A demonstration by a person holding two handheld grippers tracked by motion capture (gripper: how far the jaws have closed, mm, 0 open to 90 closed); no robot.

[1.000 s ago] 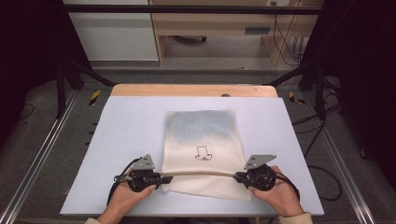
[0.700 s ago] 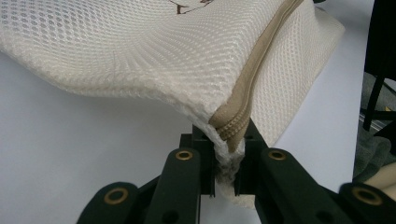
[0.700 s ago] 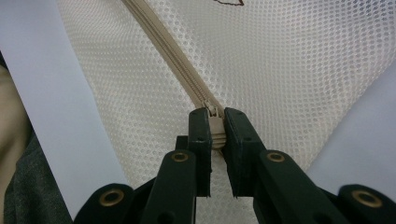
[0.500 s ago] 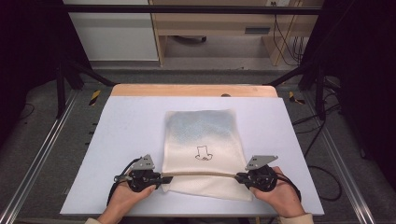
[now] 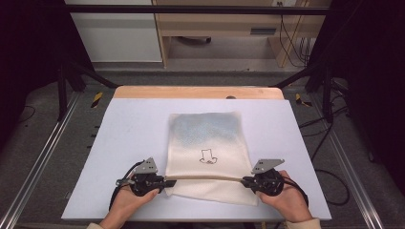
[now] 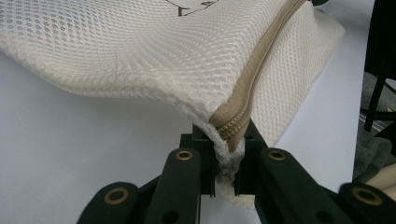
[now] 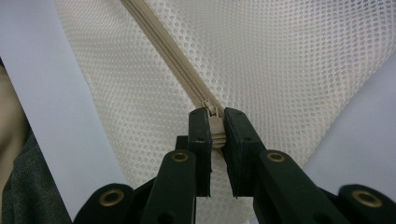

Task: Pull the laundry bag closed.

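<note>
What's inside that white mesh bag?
A bluish shape shows faintly through the mesh bag; what it is stays hidden. The zipper looks closed, both tongs gripping its ends.

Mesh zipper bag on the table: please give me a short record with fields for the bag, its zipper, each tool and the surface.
bag: cream mesh zipper bag, flat on the table, small dark drawing on it
zipper: tan zipper, stretched straight between the tools
left tool: shut on the bag's zipper end
right tool: shut on the zipper pull
surface: pale table
</note>
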